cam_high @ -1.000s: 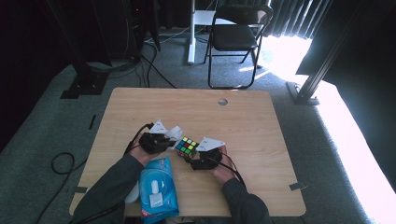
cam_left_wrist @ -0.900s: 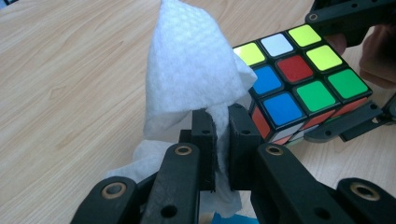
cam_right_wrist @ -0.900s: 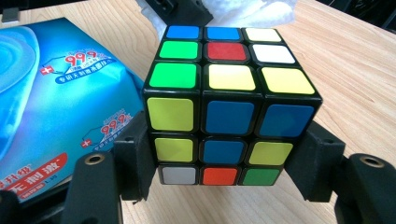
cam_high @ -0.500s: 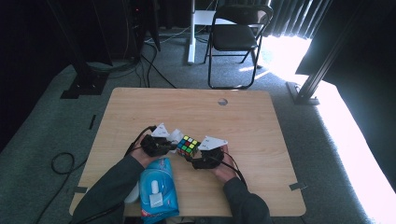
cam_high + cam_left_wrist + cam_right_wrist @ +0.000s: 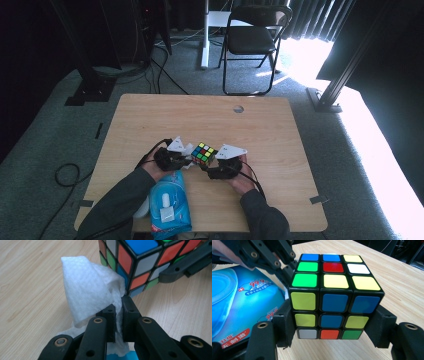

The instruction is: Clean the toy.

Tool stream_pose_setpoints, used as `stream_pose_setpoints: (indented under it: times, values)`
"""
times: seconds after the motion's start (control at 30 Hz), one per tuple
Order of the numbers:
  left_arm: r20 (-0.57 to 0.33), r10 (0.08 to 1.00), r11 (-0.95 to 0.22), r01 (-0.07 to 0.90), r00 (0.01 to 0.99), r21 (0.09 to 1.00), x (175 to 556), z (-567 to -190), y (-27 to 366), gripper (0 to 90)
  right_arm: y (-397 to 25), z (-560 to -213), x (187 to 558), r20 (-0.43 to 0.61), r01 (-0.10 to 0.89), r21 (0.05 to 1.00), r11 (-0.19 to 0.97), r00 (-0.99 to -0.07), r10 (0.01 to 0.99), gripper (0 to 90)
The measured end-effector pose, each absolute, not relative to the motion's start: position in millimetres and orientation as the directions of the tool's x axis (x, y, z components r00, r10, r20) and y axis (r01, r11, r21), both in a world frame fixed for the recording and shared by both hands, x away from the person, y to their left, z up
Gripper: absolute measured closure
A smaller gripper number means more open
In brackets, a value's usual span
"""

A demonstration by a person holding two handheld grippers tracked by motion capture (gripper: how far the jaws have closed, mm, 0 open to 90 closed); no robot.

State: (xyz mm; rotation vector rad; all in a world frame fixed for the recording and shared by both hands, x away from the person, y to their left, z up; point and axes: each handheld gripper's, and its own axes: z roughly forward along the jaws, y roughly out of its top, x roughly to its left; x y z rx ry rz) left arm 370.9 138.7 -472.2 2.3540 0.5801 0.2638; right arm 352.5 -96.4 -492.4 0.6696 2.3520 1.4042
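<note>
- The puzzle cube (image 5: 204, 153) sits at the centre of the high view, on the near half of the tabletop (image 5: 280, 135), between your two grippers.
- In the right gripper view the puzzle cube (image 5: 334, 296) takes up the middle of the frame; its top face shows blue, yellow, green, red and white squares, and its near face shows yellow, blue, white, red and green.
- Your right gripper (image 5: 334, 331) has its jaws spread to the cube's width and pressed against its lower left and lower right sides, so it has the cube clamped.
- Your left gripper (image 5: 119, 312) has its jaws nearly together, pinching a white wipe (image 5: 87, 290) at the lower centre of the left gripper view.
- The wipe rises in a folded peak to the upper left of that frame and touches the cube's (image 5: 135, 262) side at the upper centre.
- In the high view your left gripper (image 5: 187, 161) is just left of the cube and your right gripper (image 5: 206, 169) just below and right of it.
- A blue pack of wipes (image 5: 167, 202) lies at the lower left of the high view, near the tabletop's front edge, under your left forearm.
- A folding chair (image 5: 252, 40) stands on the carpet beyond the tabletop, at the top of the frame.
</note>
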Motion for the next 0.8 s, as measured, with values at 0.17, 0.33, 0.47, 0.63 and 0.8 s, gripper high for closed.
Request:
stream_pose_setpoints:
  times: [0.17, 0.33, 0.47, 0.63, 0.8]
  values:
    - [0.03, 0.478, -0.652, 0.332, 0.878, 0.682, 370.8, -469.9, 139.9, 83.9, -96.7, -492.6, 352.5, -0.03, 0.231, 0.884, 0.407, -0.84, 0.542, 34.2]
    - [0.017, 0.485, -0.618, 0.329, 0.874, 0.714, 371.4, -461.6, 144.5, 83.9, -96.1, -494.1, 352.3, -0.028, 0.232, 0.881, 0.413, -0.844, 0.536, 34.2]
    - [0.011, 0.49, -0.596, 0.326, 0.872, 0.734, 371.9, -455.4, 147.5, 84.0, -94.5, -496.6, 352.1, -0.029, 0.234, 0.876, 0.422, -0.848, 0.53, 34.2]
    - [-0.004, 0.49, -0.57, 0.324, 0.872, 0.755, 372.9, -449.9, 150.6, 84.0, -92.4, -499.0, 351.7, -0.034, 0.23, 0.871, 0.435, -0.854, 0.52, 34.1]
    - [-0.012, 0.487, -0.553, 0.318, 0.874, 0.77, 371.9, -445.2, 151.3, 84.0, -90.7, -501.8, 351.6, -0.035, 0.231, 0.866, 0.444, -0.857, 0.514, 34.1]
